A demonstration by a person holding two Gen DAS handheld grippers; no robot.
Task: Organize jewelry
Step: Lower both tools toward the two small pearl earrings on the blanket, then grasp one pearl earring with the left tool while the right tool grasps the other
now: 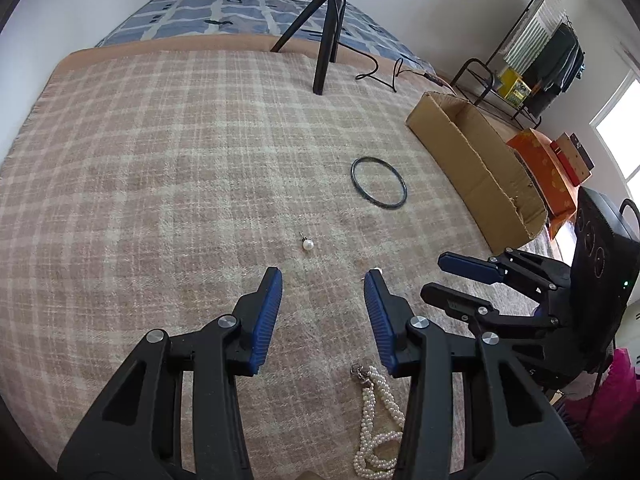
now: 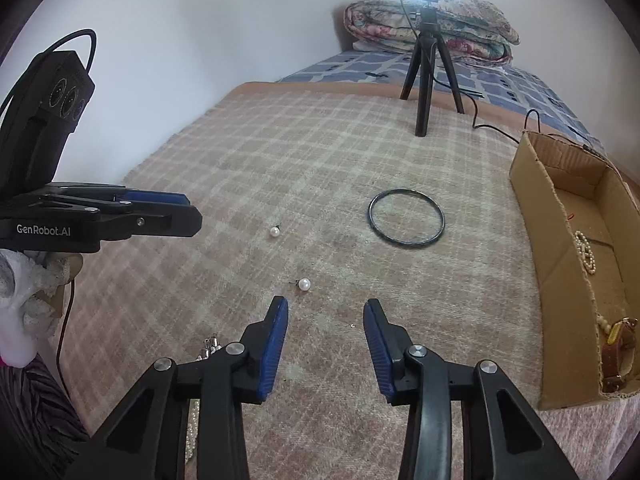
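Plaid blanket (image 2: 280, 152), bangle (image 2: 406, 218) near cardboard box (image 2: 560, 264)

Both wrist cameras look steeply down along their fingers, close above the plaid blanket (image 1: 180, 160); both views share the bangle (image 1: 379, 185), cardboard box (image 2: 560, 280) and tripod (image 2: 426, 76).

The pink-and-cream plaid woollen blanket (image 2: 240, 160) looked fuzzy and matt; the open brown corrugated-cardboard box (image 2: 560, 280) dull; the round white pearl stud (image 2: 304, 284) glossy; the thin dark bangle (image 2: 406, 217) smooth.

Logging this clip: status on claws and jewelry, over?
Left claw and right claw open, empty. Two pearl studs, bangle, pearl strand on blanket; box part-filled. Path clear.
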